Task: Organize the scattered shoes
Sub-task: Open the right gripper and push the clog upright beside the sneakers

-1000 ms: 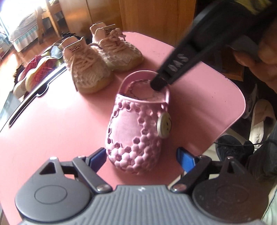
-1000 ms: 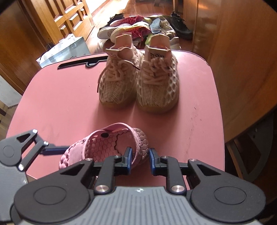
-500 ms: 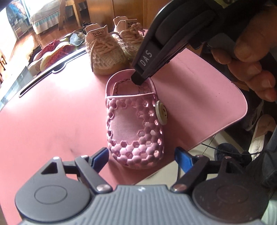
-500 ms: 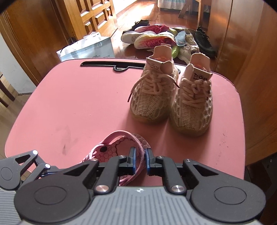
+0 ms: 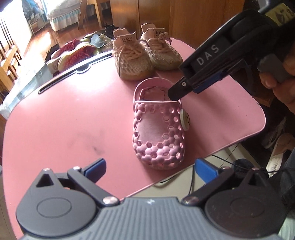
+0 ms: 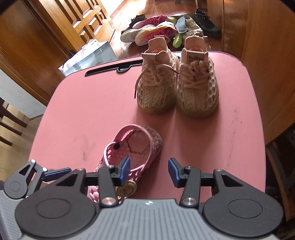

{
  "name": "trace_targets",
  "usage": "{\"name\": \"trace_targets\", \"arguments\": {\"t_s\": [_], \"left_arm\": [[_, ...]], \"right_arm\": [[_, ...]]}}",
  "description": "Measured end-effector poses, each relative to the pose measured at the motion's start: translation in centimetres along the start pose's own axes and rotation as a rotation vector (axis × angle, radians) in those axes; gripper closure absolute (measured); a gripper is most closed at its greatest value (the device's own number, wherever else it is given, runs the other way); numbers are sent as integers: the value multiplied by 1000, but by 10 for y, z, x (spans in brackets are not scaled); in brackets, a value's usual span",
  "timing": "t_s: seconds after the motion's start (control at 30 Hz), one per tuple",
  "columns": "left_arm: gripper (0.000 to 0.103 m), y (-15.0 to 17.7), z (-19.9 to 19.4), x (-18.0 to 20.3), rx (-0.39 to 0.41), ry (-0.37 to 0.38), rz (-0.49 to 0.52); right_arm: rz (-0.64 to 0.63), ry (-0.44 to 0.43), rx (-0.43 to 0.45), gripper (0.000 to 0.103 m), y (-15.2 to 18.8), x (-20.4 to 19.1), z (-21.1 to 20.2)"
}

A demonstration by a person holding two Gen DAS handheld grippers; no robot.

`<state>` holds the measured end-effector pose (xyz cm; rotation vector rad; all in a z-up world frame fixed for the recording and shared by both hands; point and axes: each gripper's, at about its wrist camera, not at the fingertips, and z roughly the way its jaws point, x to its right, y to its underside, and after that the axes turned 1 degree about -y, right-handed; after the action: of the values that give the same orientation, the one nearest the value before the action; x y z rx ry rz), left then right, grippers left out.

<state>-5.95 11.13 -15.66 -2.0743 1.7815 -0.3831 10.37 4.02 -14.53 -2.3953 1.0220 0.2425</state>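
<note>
Both the left gripper (image 5: 150,167) and right gripper (image 6: 149,170) were spread, the pink clog (image 5: 158,129) resting unheld on the tabletop (image 5: 73,118).

Home interior, looks like a bedroom/living area: bed (image 5: 62,18) with a frilled skirt in the far room, wooden chair (image 5: 7,61) at left, wood plank floor (image 6: 129,11). Panelled wooden door (image 6: 73,20) and wood cabinet fronts (image 5: 193,20) around a small pink bench (image 5: 64,118). Pile of mixed sneakers (image 6: 156,33) on the floor, white paper shopping bag (image 6: 92,55) beside the bench. Domestic clutter, no shop or lab gear.
</note>
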Motion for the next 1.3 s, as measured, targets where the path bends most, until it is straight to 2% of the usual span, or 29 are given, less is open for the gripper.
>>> {"name": "trace_targets", "arguments": {"t_s": [0.17,0.27,0.3,0.37,0.4,0.5,0.87,1.17,1.3], "left_arm": [[0,1,8,7,-16,-3,30],[0,2,15,8,-16,-11,41],[1,2,18,6,-11,-20,27],[4,3,21,0,2,-1,-17],[14,3,20,-2,18,10,-36],[36,2,15,-2,46,12,-34],[36,7,11,-35,61,-13,-194],[37,-1,13,-64,65,-41,-244],[37,-9,16,-72,50,-55,-227]], "right_arm": [[90,-15,-40,58,-7,4,13],[58,-24,-39,59,-7,-2,19],[33,-13,-37,62,-7,-6,22],[7,2,-37,78,-8,-10,26],[-7,12,-36,85,-8,-13,28],[-68,35,-15,89,-9,-24,30],[-146,15,18,89,-21,-54,46],[-149,5,36,92,-42,-68,62],[-162,5,40,92,-55,-70,67]]}}
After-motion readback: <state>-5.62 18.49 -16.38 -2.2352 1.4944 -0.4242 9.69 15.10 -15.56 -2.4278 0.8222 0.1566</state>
